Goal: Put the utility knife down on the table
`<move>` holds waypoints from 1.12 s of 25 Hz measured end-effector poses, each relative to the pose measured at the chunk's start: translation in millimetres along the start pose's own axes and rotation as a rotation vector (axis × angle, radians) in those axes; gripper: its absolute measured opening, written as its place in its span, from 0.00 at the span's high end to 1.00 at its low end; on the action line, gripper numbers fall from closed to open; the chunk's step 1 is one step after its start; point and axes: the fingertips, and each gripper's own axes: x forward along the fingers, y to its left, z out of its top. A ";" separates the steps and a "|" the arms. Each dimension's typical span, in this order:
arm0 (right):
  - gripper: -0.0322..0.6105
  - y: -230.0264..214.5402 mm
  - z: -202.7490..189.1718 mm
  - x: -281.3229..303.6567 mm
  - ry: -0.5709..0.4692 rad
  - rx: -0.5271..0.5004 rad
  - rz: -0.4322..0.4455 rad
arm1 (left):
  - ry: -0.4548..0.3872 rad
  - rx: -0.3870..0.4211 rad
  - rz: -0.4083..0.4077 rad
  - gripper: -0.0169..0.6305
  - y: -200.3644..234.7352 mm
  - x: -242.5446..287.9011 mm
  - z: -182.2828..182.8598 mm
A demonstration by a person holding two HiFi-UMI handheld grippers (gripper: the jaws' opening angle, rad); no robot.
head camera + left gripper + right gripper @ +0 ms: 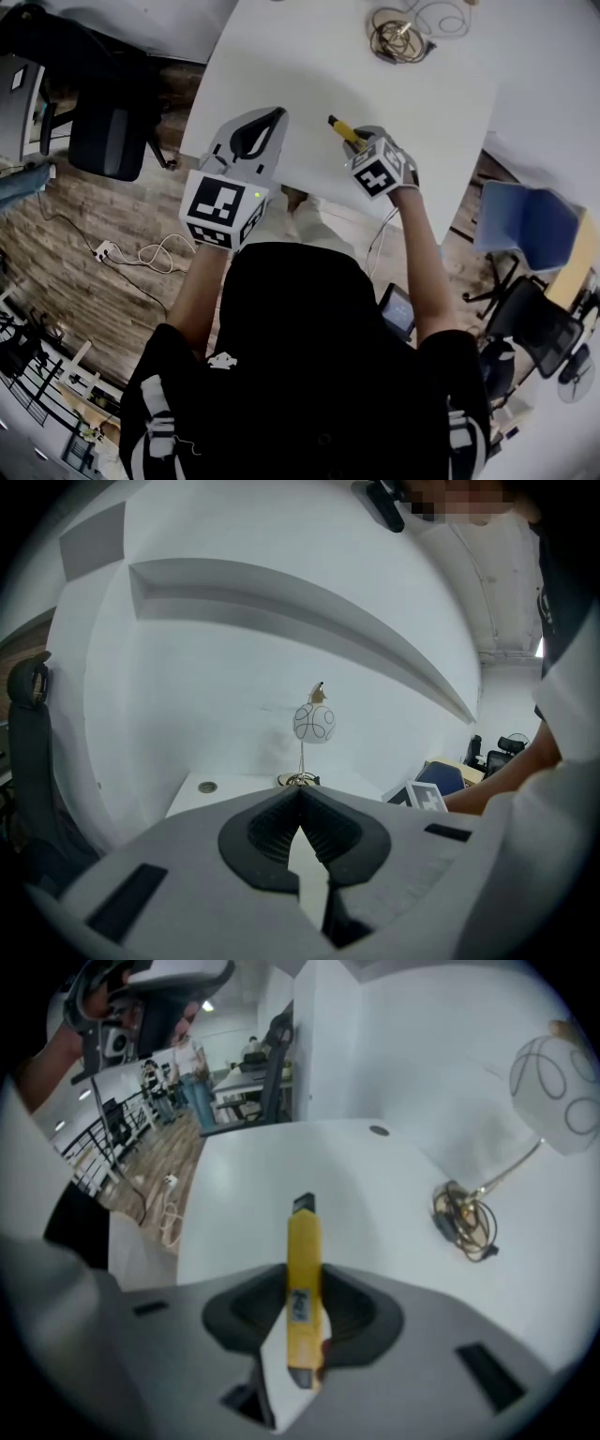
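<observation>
Right gripper (302, 1309) is clamped on the yellow knife (303, 1246), held over the table (375, 1194). Left gripper (302, 829) is closed on nothing. Height's hard to judge, so I'd lower it until the knife lies flat, then let go.

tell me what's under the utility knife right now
Bare white table lies beneath the utility knife, which the right gripper clamps. Nothing else shows around its tip. The patch under the knife's rear end is covered by the gripper body, so it cannot be seen.
</observation>
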 end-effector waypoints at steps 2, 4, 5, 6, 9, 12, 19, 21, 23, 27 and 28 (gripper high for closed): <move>0.74 0.6 -5.0 7.3 0.044 -0.018 0.009 | 0.007 -0.008 0.007 0.95 5.2 -2.5 -3.8; 0.74 0.9 -6.8 13.3 0.074 -0.024 0.024 | 0.012 -0.017 0.015 0.95 10.1 -4.8 -6.8; 0.74 1.0 -7.2 15.9 0.085 -0.027 0.029 | 0.014 -0.022 0.019 0.95 12.1 -5.8 -8.3; 0.74 1.0 -7.6 18.3 0.097 -0.034 0.032 | 0.017 -0.026 0.021 0.95 13.7 -6.7 -9.9; 0.74 0.3 -9.9 25.9 0.137 -0.072 0.031 | 0.027 -0.032 0.026 0.95 17.4 -8.9 -14.8; 0.74 -0.7 -13.5 33.5 0.173 -0.110 0.025 | 0.032 -0.036 0.031 0.95 19.9 -10.6 -17.0; 0.74 -2.3 -20.2 45.9 0.194 -0.132 0.015 | 0.045 -0.046 0.036 0.95 22.5 -12.0 -24.4; 0.74 -2.5 -21.7 47.8 0.200 -0.136 0.009 | 0.048 -0.047 0.039 0.95 23.1 -12.8 -25.8; 0.74 -2.6 -23.1 49.5 0.203 -0.133 0.003 | 0.048 -0.053 0.042 0.95 23.9 -13.4 -26.2; 0.74 -2.1 -25.8 51.5 0.216 -0.142 -0.004 | 0.048 -0.058 0.042 0.95 23.4 -13.7 -27.3; 0.74 -1.7 -26.1 51.6 0.217 -0.141 -0.002 | 0.048 -0.058 0.042 0.95 23.1 -13.8 -27.6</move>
